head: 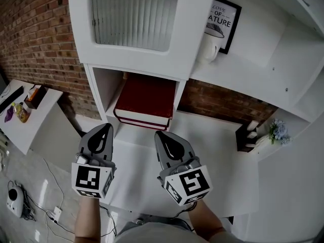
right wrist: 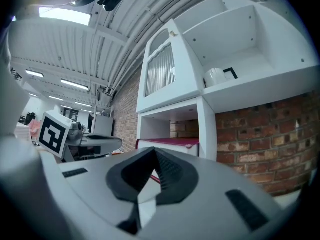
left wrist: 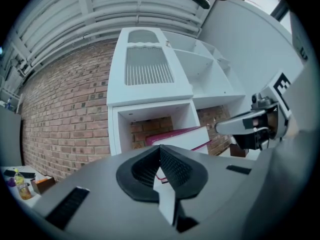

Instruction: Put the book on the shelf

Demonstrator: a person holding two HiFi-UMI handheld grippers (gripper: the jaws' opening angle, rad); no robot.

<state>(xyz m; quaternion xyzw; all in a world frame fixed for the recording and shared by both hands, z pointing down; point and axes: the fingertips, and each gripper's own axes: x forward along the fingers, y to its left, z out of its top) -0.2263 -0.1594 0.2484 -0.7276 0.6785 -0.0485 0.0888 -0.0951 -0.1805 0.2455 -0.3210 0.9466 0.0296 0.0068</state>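
Observation:
A thick dark red book [head: 145, 97] with white page edges lies flat in the lower cubby of the white shelf unit [head: 96, 87], its near end jutting a little out of the opening. It also shows ahead in the left gripper view as the book [left wrist: 182, 134] and in the right gripper view as the book [right wrist: 170, 143]. My left gripper [head: 106, 129] hovers just in front of the cubby's left side, shut and empty. My right gripper [head: 160, 135] is level with it, below the book's right corner, also shut with nothing between its jaws. Neither touches the book.
Above the cubby is a cabinet door with ribbed glass [head: 134, 14]. A white mug [head: 208, 48] and a framed print [head: 224, 16] stand on the shelf to the right. A dark holder [head: 245, 136] and flowers [head: 278, 131] sit at the desk's right; a side table [head: 24, 116] stands at left.

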